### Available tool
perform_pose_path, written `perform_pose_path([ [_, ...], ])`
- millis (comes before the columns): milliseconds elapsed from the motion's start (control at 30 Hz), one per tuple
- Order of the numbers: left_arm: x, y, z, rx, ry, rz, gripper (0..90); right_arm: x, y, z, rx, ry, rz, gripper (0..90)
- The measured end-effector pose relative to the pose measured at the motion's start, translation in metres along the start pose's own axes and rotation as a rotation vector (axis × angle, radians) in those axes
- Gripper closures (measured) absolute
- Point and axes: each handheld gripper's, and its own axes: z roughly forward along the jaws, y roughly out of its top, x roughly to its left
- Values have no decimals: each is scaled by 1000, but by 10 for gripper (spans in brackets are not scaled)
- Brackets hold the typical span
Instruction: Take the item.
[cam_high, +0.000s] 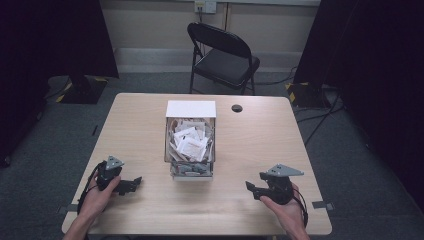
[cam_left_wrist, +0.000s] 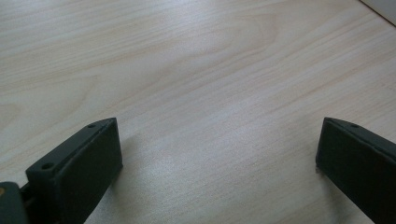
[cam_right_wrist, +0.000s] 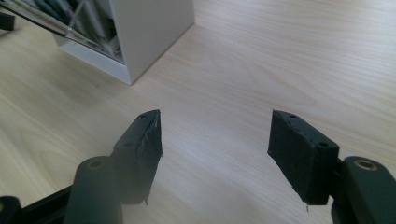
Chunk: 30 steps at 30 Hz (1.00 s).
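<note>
Between the two pairs of tongs, and a little beyond both, stood the box (cam_high: 190, 145), a clear-walled container with a white back, crammed with white paper sachets (cam_high: 190, 140) that stood on end and leaned on one another, probably so that single ones could be plucked from the top. Left of it, the left tongs (cam_high: 131, 184) rested low on the worktop (cam_high: 260, 145), held in the person's left hand (cam_high: 97, 192); their jaws stood spread wide with bare wood grain between them, gripping nothing, and they pointed inward toward the box. On the far side, the right tongs (cam_high: 252, 189) mirrored that pose in the right hand (cam_high: 282, 202), jaws likewise parted and empty; along their own view the white corner of the box (cam_right_wrist: 140, 32) lay ahead and to the left of the jaws, near but not touching. Both tools seemed parked at an even distance from the box, a ready stance from which either could reach in. Well behind the box, beyond the worktop's far edge, a black folding chair (cam_high: 222, 57) stood on the grey floor.
</note>
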Motion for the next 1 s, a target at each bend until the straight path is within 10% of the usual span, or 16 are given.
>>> perform_pose_path([
  [1000, 0, 0, 0, 0, 0, 0, 0, 46, 24, 13, -25, 185, -90, 527],
])
